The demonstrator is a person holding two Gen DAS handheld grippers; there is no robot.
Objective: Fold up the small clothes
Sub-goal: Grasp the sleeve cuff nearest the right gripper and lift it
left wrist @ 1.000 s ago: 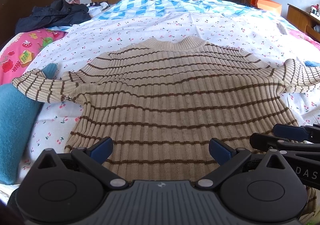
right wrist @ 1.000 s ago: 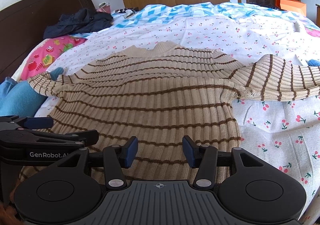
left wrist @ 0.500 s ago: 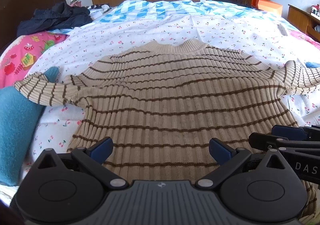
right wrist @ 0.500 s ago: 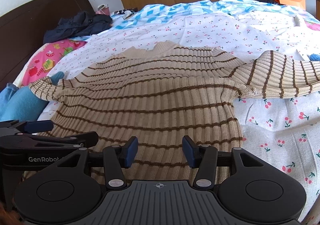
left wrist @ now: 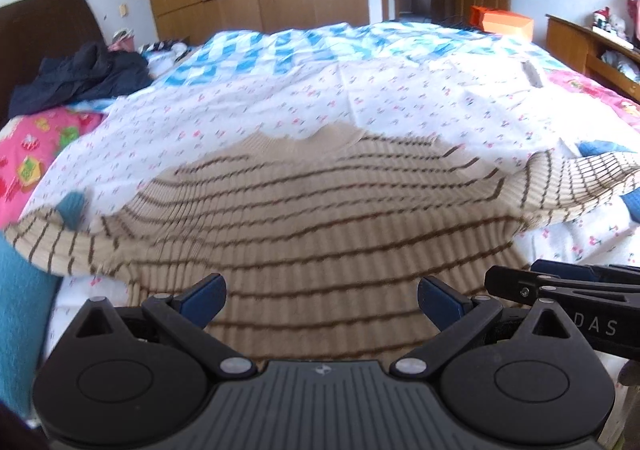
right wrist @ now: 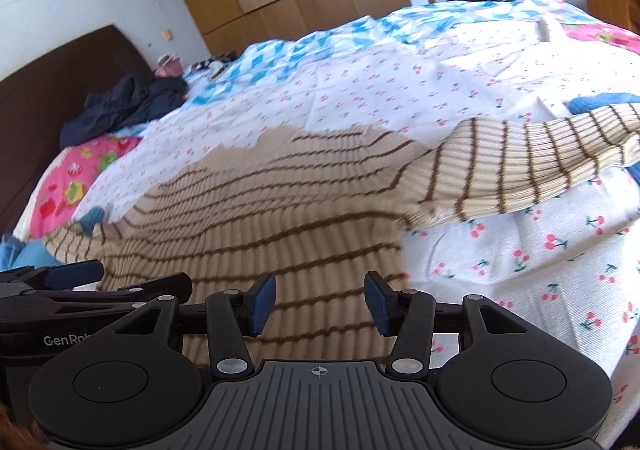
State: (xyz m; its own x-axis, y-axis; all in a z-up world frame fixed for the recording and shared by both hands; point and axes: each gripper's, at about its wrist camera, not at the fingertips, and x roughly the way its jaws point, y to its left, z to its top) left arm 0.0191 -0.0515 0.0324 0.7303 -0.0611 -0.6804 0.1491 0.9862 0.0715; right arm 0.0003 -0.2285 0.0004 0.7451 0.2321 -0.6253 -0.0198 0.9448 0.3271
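A beige sweater with thin brown stripes [left wrist: 320, 218] lies spread flat on the cherry-print sheet [left wrist: 400, 90], collar away from me and a sleeve out to each side. My left gripper [left wrist: 322, 296] hovers over the sweater's lower part, its jaws wide apart with nothing between them. My right gripper [right wrist: 320, 304] hangs beside it over the same lower part near the sweater's [right wrist: 280, 218] right side, jaws partly apart and empty. Each gripper shows at the edge of the other's view: right gripper [left wrist: 560, 282], left gripper [right wrist: 72, 278].
A teal garment [left wrist: 20, 314] lies at the left by the sleeve end, and a blue item [right wrist: 596, 102] lies under the right sleeve. A dark jacket [left wrist: 80, 74] and a pink pillow [left wrist: 36, 146] sit by the headboard. A wardrobe and an orange box [left wrist: 504, 22] stand beyond the bed.
Both grippers have shifted over the sweater, which now sits lower and larger in both blurred views. The right view has rolled. Neither pair of jaws has changed its width.
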